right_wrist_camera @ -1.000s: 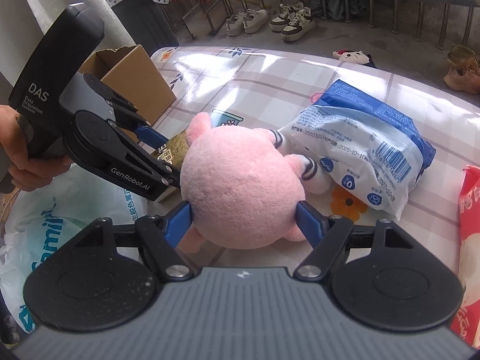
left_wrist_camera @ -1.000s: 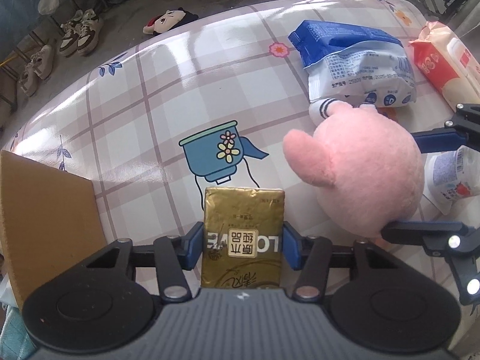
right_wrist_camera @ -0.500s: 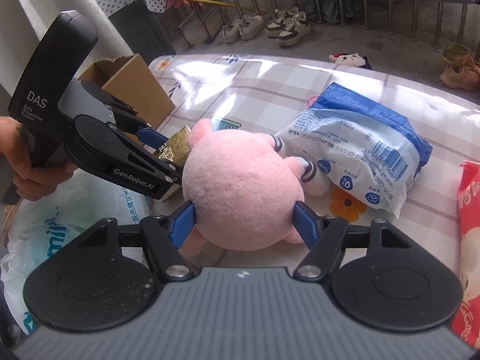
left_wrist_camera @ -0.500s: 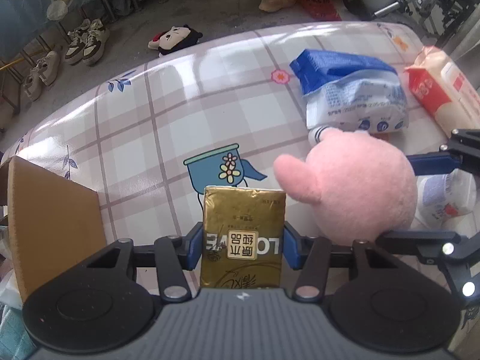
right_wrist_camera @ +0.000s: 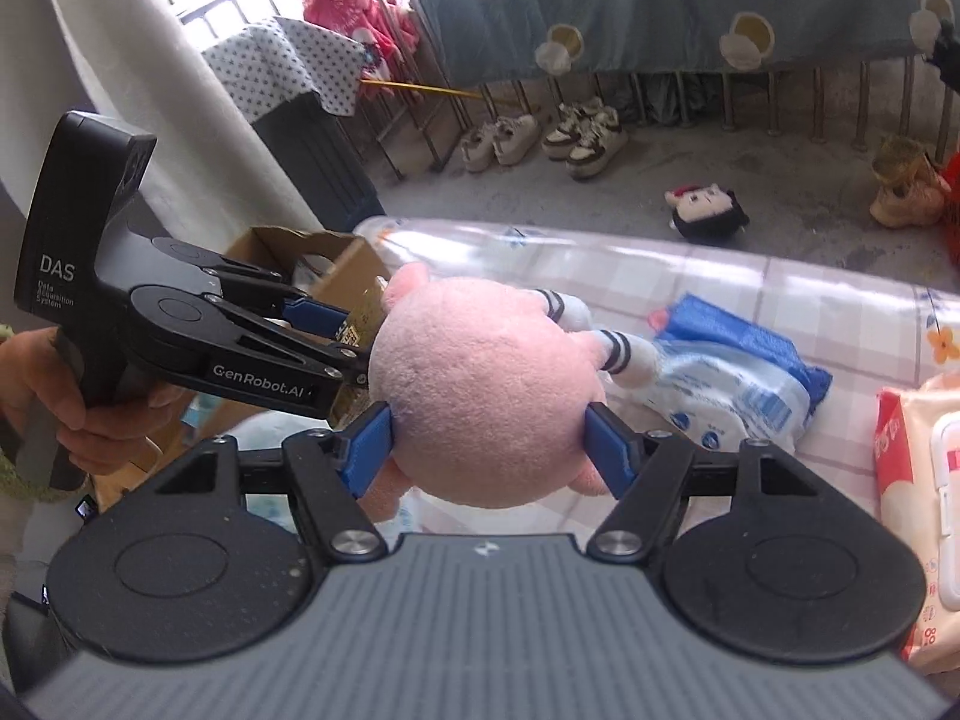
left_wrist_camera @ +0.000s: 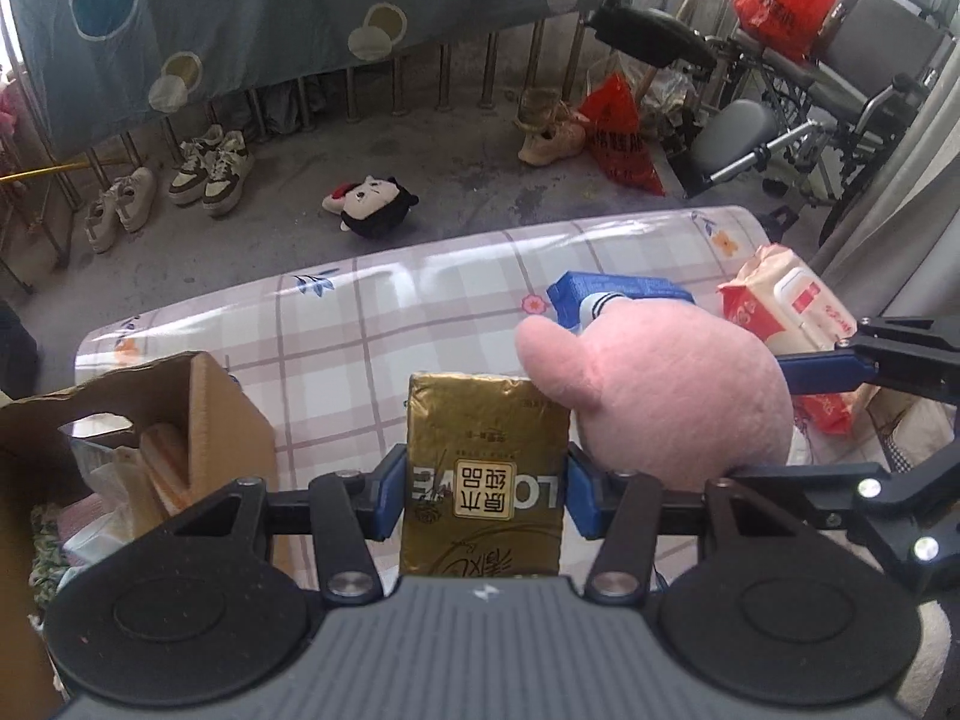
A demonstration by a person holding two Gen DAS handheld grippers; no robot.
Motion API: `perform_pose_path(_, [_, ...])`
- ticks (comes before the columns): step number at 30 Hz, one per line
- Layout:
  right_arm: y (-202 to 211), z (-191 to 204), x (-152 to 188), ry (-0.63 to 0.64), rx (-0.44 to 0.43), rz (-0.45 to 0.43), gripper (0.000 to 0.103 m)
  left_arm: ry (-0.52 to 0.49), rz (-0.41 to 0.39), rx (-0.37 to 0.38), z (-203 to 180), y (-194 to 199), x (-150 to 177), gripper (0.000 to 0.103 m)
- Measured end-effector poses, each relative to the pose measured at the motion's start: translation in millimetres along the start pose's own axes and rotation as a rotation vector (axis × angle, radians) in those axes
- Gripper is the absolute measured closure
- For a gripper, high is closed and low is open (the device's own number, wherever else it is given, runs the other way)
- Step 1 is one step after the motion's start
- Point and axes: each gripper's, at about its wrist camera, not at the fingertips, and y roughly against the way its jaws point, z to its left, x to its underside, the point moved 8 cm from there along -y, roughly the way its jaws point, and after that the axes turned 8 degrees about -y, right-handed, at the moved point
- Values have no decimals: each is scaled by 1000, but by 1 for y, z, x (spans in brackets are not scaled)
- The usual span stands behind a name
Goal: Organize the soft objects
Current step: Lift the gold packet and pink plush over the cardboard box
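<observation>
One gold foil tissue pack (left_wrist_camera: 485,468) was clamped between the blue pads of the left gripper (left_wrist_camera: 485,489), held up above the checked, flower-printed surface (left_wrist_camera: 372,324). One round pink plush toy (right_wrist_camera: 486,384) was squeezed between the pads of the right gripper (right_wrist_camera: 489,441), likewise lifted clear of the surface and pressed against the gold pack. Two packs were left lying on the surface: one blue-and-white plastic pack (right_wrist_camera: 738,372) and one orange-and-white wipes pack (right_wrist_camera: 924,480). One open brown cardboard box (left_wrist_camera: 150,408), partly filled, was seen at the left edge. One black-haired doll (left_wrist_camera: 372,207) and several shoes were seen on the floor.
</observation>
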Motion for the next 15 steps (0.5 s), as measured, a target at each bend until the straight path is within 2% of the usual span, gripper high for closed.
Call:
perform_pose_path(5, [21,74,-17,96,-46,-39,35,76,-87,-71,39,67,20,50])
perform_pose_path(9, [17,139,-26,152,-131,-32,35,155,-127,-140,83,110,50,50])
perform_pose_path(15, [-30,216,-25,169,-249,60,35,295,-120,-202,148,123,107,50])
